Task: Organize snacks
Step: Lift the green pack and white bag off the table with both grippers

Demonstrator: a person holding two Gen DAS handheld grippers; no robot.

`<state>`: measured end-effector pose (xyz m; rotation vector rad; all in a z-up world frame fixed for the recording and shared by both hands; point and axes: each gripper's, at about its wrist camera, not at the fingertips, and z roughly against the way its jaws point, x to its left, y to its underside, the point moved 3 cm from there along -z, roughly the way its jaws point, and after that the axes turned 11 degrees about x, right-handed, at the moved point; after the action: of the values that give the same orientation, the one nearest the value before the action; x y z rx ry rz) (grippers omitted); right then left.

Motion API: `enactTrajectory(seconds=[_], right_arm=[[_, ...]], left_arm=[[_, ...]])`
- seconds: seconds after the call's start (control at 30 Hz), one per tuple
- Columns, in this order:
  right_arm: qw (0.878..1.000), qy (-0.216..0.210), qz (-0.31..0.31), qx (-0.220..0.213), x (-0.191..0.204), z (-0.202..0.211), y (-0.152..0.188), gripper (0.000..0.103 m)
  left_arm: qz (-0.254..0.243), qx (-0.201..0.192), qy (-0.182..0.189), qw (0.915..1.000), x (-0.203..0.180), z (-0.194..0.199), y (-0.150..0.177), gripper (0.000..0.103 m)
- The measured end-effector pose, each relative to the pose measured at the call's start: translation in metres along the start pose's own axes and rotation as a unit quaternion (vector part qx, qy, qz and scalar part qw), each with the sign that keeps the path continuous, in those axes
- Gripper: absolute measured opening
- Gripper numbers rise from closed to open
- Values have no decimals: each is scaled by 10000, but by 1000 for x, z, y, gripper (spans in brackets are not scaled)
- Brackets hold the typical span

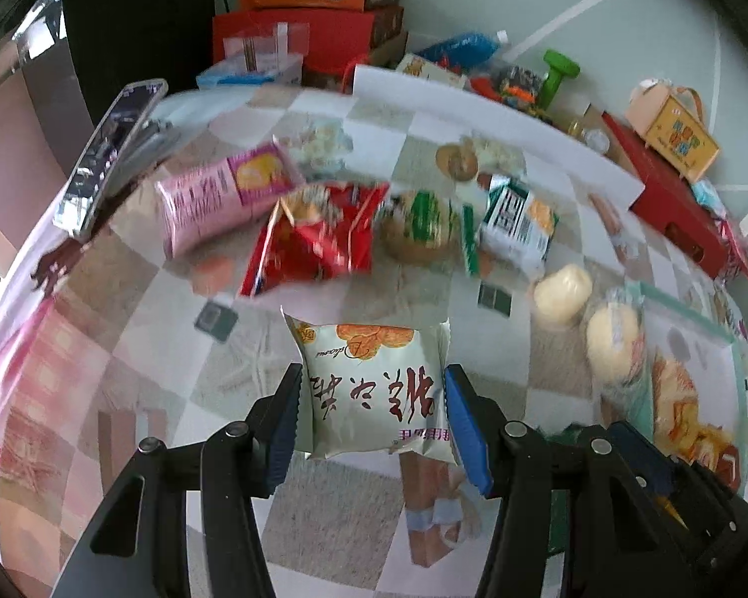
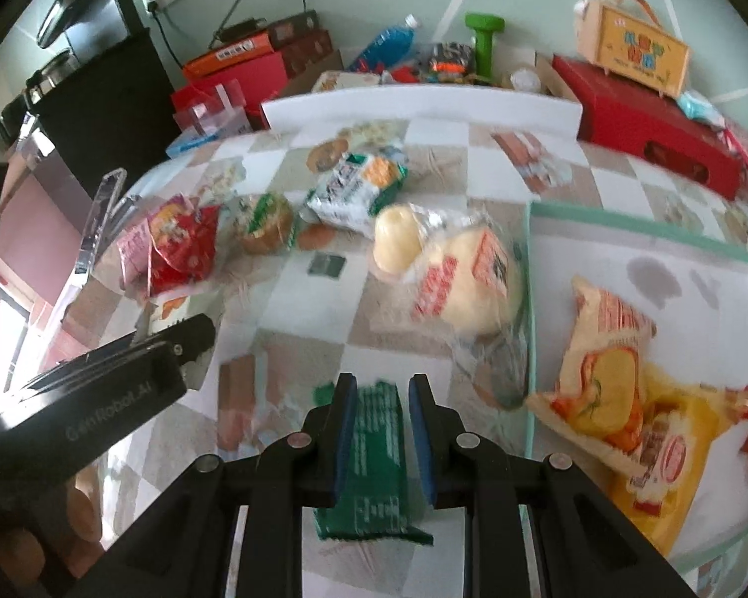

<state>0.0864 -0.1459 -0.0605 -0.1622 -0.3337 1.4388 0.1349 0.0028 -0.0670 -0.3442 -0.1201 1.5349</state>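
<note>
A white snack packet [image 1: 369, 349] with orange print and red characters sits between the blue pads of my left gripper [image 1: 372, 376], which is shut on its two sides just above the checked tablecloth. My right gripper [image 2: 382, 386] is shut on a narrow green snack packet [image 2: 374, 448] that runs lengthwise between its fingers. To its right lies a teal-rimmed white tray [image 2: 623, 229] holding an orange-and-cream packet [image 2: 603, 364] and a yellow packet [image 2: 673, 463]. Loose snacks lie further back: a pink packet [image 1: 209, 199], a red packet [image 1: 319, 234], a green-and-white packet [image 1: 518, 222] and wrapped yellow buns [image 2: 473, 284].
The left gripper's black body [image 2: 114, 398] crosses the right wrist view at lower left, with a hand [image 2: 85, 503] below it. A clear stand [image 1: 109, 154] leans at the table's left edge. Behind a white board [image 1: 473, 114] stand red boxes [image 2: 648, 114], a green dumbbell [image 2: 483, 42] and a blue bottle [image 2: 389, 40].
</note>
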Motion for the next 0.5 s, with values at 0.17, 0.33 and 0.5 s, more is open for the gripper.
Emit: enactTrajectory(seconds=[0.17,0.33,0.5], right_arm=[[9999,75,17,109,0,-2,7,58],[9996,176,148,154,6,-3,12,62],[9982,280,434,303,19,-11,15,62]], left_arm=[[0,96,-34,9999,6,-3,12,57],[65,225,-67,9997,14,-8,17,57],[62,218,-21,9997,13,-8,16,57]])
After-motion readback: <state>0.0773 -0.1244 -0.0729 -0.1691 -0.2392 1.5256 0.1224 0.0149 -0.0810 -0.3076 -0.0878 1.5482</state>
